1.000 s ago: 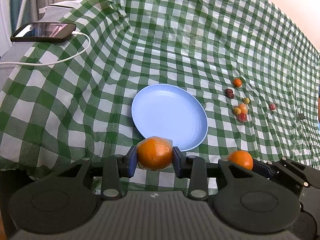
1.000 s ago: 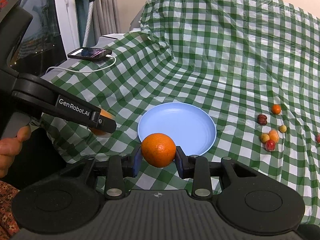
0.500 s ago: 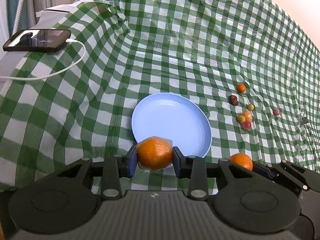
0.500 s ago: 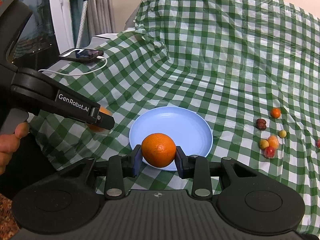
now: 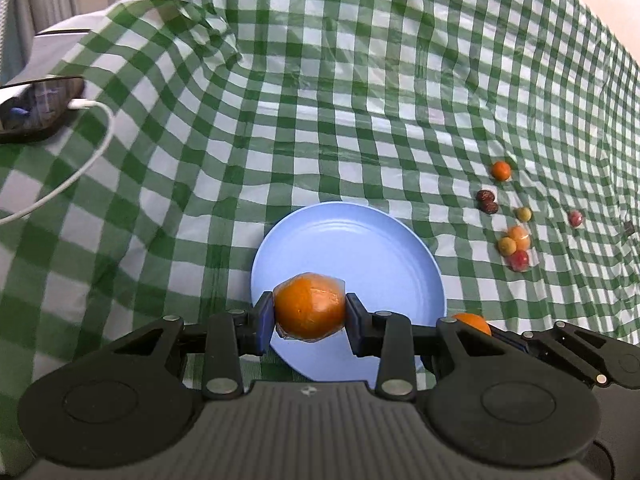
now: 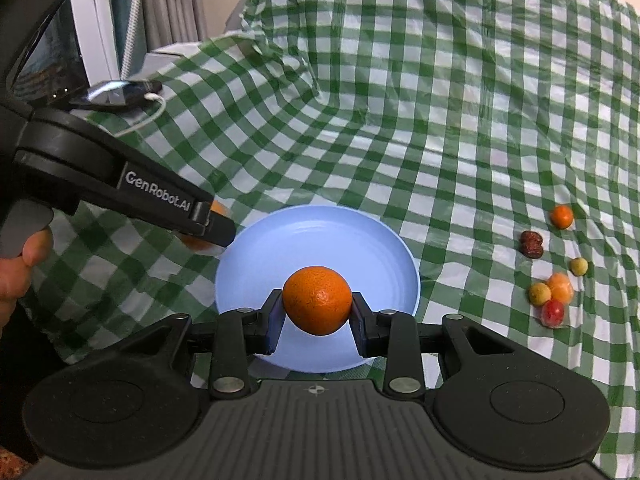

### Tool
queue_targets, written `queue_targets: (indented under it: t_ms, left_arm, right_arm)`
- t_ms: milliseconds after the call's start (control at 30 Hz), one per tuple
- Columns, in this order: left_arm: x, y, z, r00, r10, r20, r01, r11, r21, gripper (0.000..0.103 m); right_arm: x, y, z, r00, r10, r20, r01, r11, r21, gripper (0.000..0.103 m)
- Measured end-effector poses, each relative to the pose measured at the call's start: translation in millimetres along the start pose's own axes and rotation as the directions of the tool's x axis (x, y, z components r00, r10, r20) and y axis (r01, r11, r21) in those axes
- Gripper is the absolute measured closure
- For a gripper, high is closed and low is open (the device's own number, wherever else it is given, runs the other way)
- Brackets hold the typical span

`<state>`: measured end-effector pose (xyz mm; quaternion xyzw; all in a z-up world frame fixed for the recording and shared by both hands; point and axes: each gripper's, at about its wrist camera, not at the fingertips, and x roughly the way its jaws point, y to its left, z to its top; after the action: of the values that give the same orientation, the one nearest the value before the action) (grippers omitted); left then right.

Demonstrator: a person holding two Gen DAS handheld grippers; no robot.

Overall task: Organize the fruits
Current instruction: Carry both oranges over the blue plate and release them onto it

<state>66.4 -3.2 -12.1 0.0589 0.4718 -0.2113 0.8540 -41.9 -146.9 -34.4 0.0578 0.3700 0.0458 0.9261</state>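
My left gripper [image 5: 310, 312] is shut on a plastic-wrapped orange [image 5: 310, 306], held over the near rim of the empty light blue plate [image 5: 360, 248]. My right gripper [image 6: 317, 308] is shut on a bare orange [image 6: 317, 300], held above the near half of the same plate [image 6: 320, 236]. In the right wrist view the left gripper's finger [image 6: 160, 200] reaches in from the left, its orange [image 6: 198, 242] mostly hidden behind it. The right gripper's orange [image 5: 472, 322] peeks out at the lower right in the left wrist view.
A green-and-white checked cloth [image 6: 440, 100] covers the surface. Several small fruits [image 6: 552, 296] lie to the right of the plate, with two dark dates [image 6: 531, 243] and a small orange one [image 6: 562, 216]. A phone [image 6: 116, 94] on a white cable lies at far left. A hand [image 6: 20, 264] grips the left tool.
Both grippers have moved forward and a little down with their oranges, from short of the plate to over it. The plate and small fruits look nearer.
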Motion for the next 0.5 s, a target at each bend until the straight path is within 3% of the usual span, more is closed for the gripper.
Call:
queue_targets:
  t_ms: [500]
  left_arm:
    - [76, -1, 15, 0.995, 0.051, -0.085, -0.045, 0.997, 0.067, 0.063]
  right_arm:
    - [56, -10, 0, 0.996, -0.016, -0.087, 0.014, 1.000, -0.022, 0.066]
